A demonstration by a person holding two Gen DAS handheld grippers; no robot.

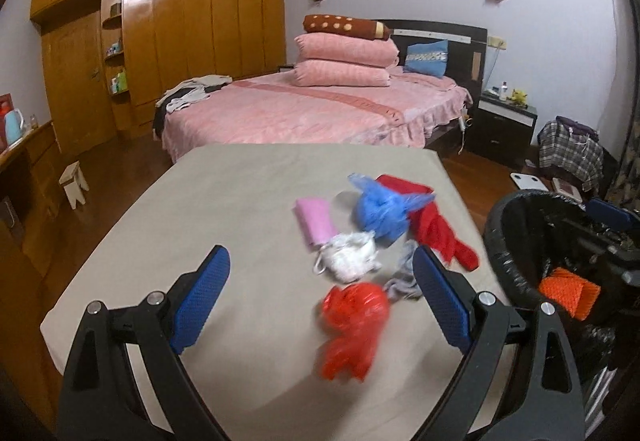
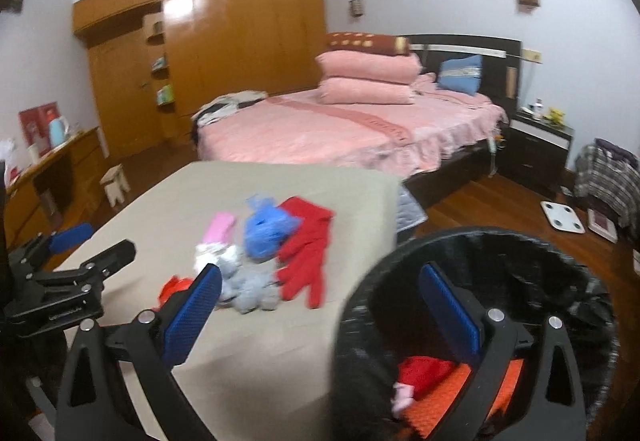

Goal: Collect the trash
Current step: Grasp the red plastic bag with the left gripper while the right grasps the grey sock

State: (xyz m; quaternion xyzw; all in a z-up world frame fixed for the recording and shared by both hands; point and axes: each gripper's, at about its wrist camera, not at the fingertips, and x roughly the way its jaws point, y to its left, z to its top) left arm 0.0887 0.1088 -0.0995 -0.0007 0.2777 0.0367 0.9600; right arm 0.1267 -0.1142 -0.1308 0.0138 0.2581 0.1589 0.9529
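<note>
Left wrist view: the left gripper (image 1: 320, 289) hangs spread wide, holding nothing, over a beige table (image 1: 224, 201) in the frame's centre; a red bag (image 1: 352, 325) lies between its fingers. A pink bed (image 1: 304, 109) and wooden wardrobe (image 1: 180, 21) fill the upper half.

Right wrist view: the right gripper (image 2: 320, 305) is spread and bare, its right finger over the black bin (image 2: 480, 249) at lower right; red gloves (image 2: 308, 253) lie mid-table.

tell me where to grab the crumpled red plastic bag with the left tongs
Pinch the bunched upper lump of the red plastic bag, coming straight down from above with the open left tongs. It lies crumpled on the table, nearest of the pile, and its raised folds give the pads something to close on.
</note>
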